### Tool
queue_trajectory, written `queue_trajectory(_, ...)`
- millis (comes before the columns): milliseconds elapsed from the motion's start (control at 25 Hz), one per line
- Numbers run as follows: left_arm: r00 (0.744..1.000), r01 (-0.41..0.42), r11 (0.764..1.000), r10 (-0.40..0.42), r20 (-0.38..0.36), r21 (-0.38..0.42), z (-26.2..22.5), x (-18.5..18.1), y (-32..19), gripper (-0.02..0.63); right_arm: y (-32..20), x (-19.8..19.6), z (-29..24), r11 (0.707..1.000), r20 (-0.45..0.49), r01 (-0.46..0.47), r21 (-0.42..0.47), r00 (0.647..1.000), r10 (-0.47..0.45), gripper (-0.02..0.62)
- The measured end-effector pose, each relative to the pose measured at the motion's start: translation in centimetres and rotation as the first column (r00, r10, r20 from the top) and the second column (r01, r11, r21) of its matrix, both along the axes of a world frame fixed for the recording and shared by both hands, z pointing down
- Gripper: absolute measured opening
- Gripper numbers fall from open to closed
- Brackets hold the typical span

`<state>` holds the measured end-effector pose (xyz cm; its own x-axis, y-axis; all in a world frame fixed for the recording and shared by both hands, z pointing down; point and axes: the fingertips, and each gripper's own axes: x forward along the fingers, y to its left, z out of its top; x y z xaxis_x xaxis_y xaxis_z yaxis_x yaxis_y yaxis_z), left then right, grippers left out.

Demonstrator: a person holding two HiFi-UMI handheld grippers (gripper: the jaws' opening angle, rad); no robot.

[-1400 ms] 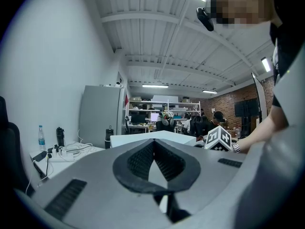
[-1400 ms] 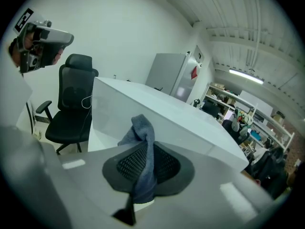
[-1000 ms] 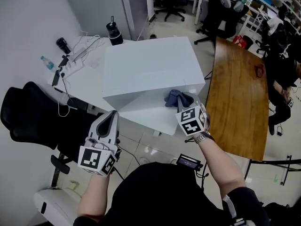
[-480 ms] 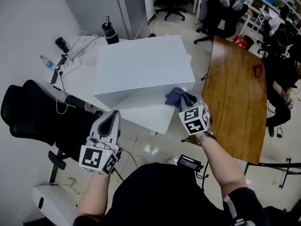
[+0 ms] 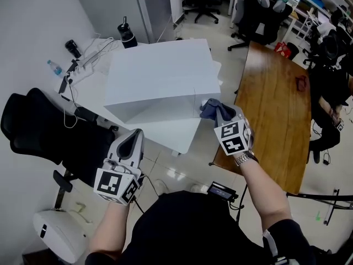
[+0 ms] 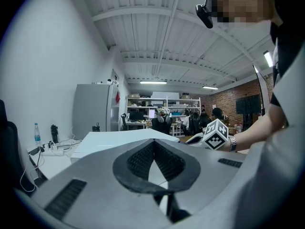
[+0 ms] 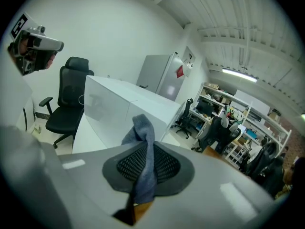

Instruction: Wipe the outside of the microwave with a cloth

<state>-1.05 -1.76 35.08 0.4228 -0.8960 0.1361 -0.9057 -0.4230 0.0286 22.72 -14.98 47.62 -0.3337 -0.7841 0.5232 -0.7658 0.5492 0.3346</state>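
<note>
The white microwave [image 5: 160, 76] stands on a white table [image 5: 182, 134]. My right gripper [image 5: 219, 115] is shut on a grey-blue cloth [image 5: 212, 108], which lies against the microwave's front right corner. In the right gripper view the cloth [image 7: 143, 142] sticks up from between the closed jaws of the right gripper [image 7: 143, 173], with the microwave [image 7: 119, 109] just ahead. My left gripper [image 5: 132, 137] hangs lower, in front of the table's edge and apart from the microwave. It is shut and holds nothing. In the left gripper view the left gripper [image 6: 153, 149] points level at the microwave [image 6: 114, 140].
A black office chair [image 5: 44, 131] stands left of the table. A brown wooden table [image 5: 276, 104] is on the right. A power strip with cables [image 5: 83, 70], a water bottle [image 5: 54, 67] and a black flask [image 5: 126, 35] sit behind the microwave. More chairs and desks fill the back.
The right gripper has carried the cloth rightward along the microwave's front to its right corner. The left gripper stays shut and low at the table's edge.
</note>
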Motion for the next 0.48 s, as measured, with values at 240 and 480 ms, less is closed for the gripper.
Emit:
queue_trajectory(240,0.997,-0.079,0.993,0.079,-0.009,-0.083,2.1,3.2,0.8,0.005,1.9,0.2,-2.7,0.998,0.061,0.066,0.021,0.996,-0.067,0.035)
queue_trajectory(480,0.979,-0.198,0.975,0.201,0.020,-0.101,3.1,7.4,1.7,0.118,6.0,-2.0,-7.5,0.969,0.132,0.235,0.074,0.961,-0.243,0.035)
